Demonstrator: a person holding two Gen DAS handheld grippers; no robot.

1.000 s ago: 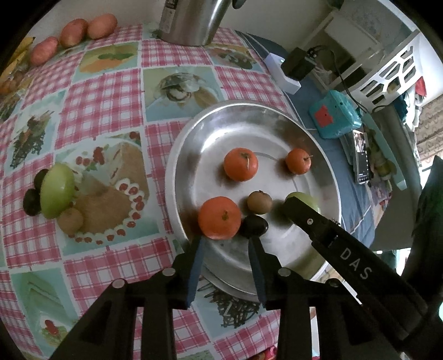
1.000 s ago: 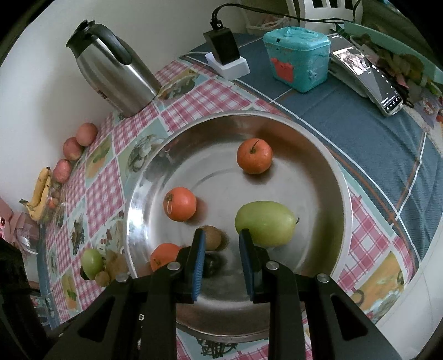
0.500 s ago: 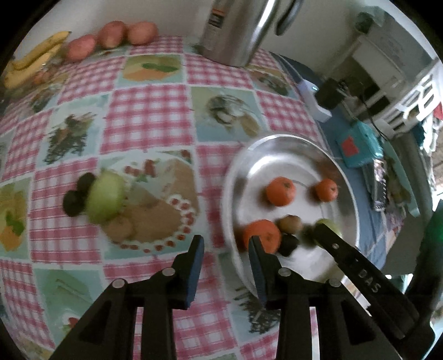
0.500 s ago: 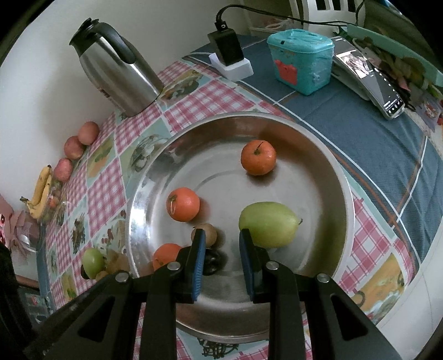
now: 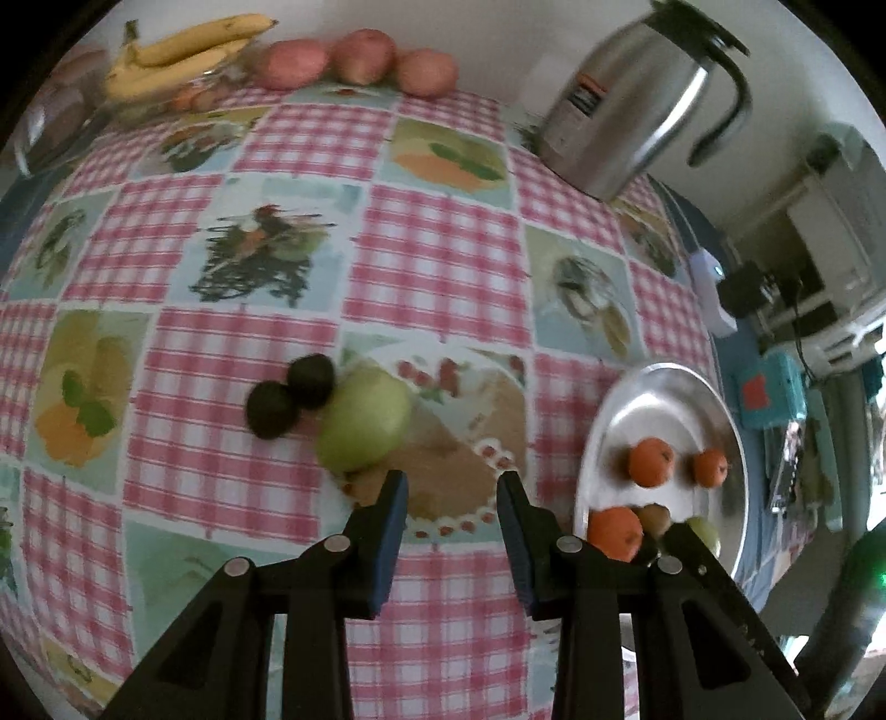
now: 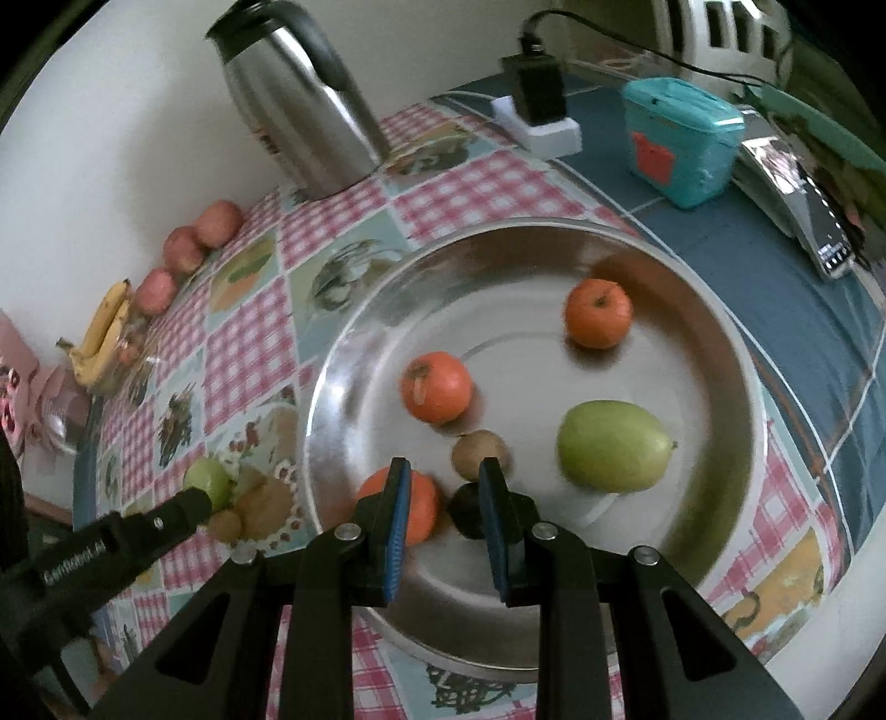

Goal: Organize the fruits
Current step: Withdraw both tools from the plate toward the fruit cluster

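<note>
Worktop (image 5: 432, 266): covered by a pink-checked cloth with picture squares.

Steel tray (image 6: 720, 354): holds three orange fruits (image 6: 436, 386), one green fruit (image 6: 612, 446), one brown kiwi (image 6: 479, 454) and one dark round fruit (image 6: 468, 509).

Loose fruit on the cloth, beside the tray: a green fruit (image 5: 362, 423) touching two dark round fruits (image 5: 290, 396); small brown fruits (image 6: 260, 507) lie next to it.

Left gripper (image 5: 451, 498): fingers a little apart, nothing between them, above bare cloth just beside the loose green fruit.

Right gripper (image 6: 440, 482): fingers drawn in to a narrow gap, gripping nothing, over the tray near the dark fruit.

Back edge: steel jug (image 6: 299, 111), bananas (image 5: 183, 50), reddish fruits (image 5: 360, 58).
</note>
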